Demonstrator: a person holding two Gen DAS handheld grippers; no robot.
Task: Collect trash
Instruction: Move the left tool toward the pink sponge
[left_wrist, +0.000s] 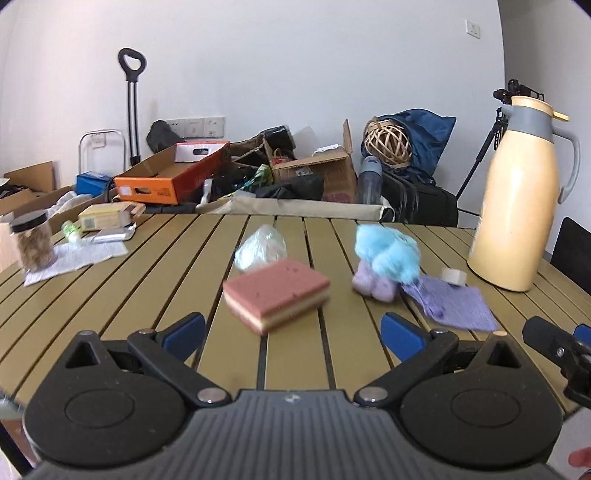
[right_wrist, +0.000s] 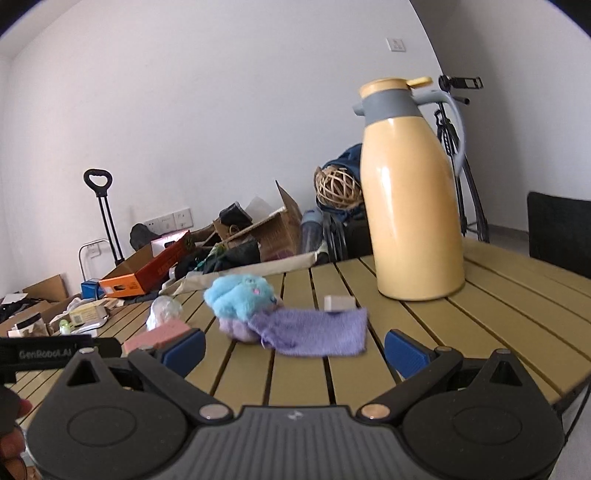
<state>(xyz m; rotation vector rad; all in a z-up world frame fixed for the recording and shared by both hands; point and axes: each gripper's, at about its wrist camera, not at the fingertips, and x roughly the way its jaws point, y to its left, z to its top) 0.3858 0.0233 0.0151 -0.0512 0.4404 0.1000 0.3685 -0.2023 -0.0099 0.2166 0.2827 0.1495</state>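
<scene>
Slatted table (left_wrist: 155, 266) holds sponge (left_wrist: 276, 292), plush toy (left_wrist: 386, 260), thermos (left_wrist: 517, 195).

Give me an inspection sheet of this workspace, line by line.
Surface: slatted table, mostly bare near the camera.
Job's things: crumpled plastic bag behind the sponge; no bin seen.
Clutter: plush toy beside a purple cloth with a tape roll on it; thermos upright; jar on a paper towel.
Grippers: left hand-held gripper open, empty, facing the sponge; right hand-held gripper open, empty, facing the cloth.
Cables: nothing seen.
Surroundings: boxes, bags, a tripod against the white wall.
</scene>
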